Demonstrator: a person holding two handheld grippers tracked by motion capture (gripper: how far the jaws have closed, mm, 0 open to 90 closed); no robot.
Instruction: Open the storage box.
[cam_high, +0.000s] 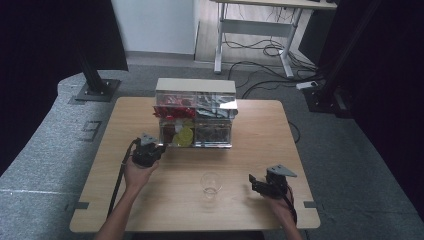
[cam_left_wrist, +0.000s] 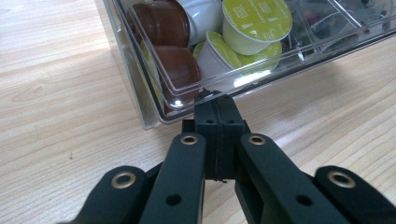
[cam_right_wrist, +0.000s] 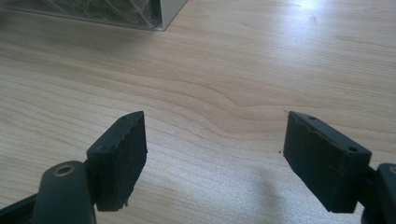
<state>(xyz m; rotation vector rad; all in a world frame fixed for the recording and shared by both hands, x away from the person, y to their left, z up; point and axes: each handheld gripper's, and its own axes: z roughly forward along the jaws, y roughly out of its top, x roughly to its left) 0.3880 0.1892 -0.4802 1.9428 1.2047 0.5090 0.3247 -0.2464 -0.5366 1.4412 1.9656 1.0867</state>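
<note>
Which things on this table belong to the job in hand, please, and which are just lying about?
In the job:
- left gripper, shut, tips at the drawer's front edge
- clear drawer of the capsule box
- coffee capsules inside it

Lying about:
- clear cup, standing apart on the table
- right gripper, open over bare wood

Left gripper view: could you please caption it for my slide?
Shut tool at the rim of a clear drawer of coffee capsules on a wooden table.
</note>
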